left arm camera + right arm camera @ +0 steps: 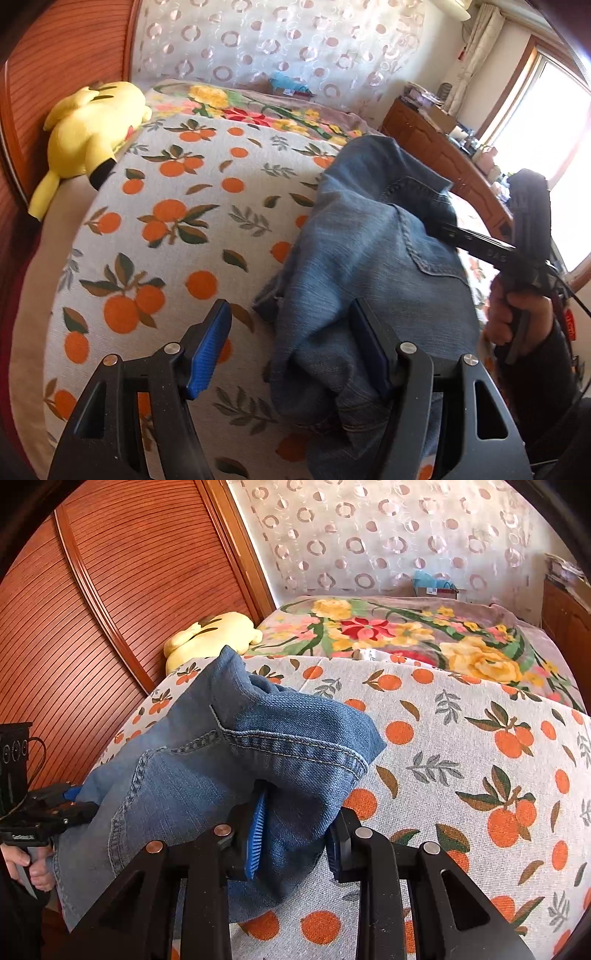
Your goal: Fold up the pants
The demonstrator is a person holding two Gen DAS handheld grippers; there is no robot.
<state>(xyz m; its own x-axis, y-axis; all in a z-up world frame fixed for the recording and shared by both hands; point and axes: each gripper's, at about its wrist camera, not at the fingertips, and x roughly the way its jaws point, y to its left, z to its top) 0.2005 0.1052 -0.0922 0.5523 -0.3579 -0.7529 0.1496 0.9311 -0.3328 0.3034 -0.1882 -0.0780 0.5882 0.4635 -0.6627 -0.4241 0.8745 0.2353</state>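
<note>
Denim pants (207, 775) are shown bunched on a bed covered by an orange-print bedspread (461, 738), near the edge closest to the cameras. The right tongs (293, 836) are seen closed on a thick fold of the denim beneath a stitched seam, the blue pads pressed into the cloth. The left tongs (291, 347) are held wide apart: one pad is clear over the bedspread, the other is laid against the denim, and nothing is gripped.

The fabric is judged soft but fairly heavy and dense; it is expected to sag and drag rather than slide, and bulky seams are likely to resist a sharp crease. Hold is best taken at stitched edges, waistband or hems, where layers are firm. A yellow plush toy (88, 136) is seen well apart, by the wooden headboard (110, 590).
</note>
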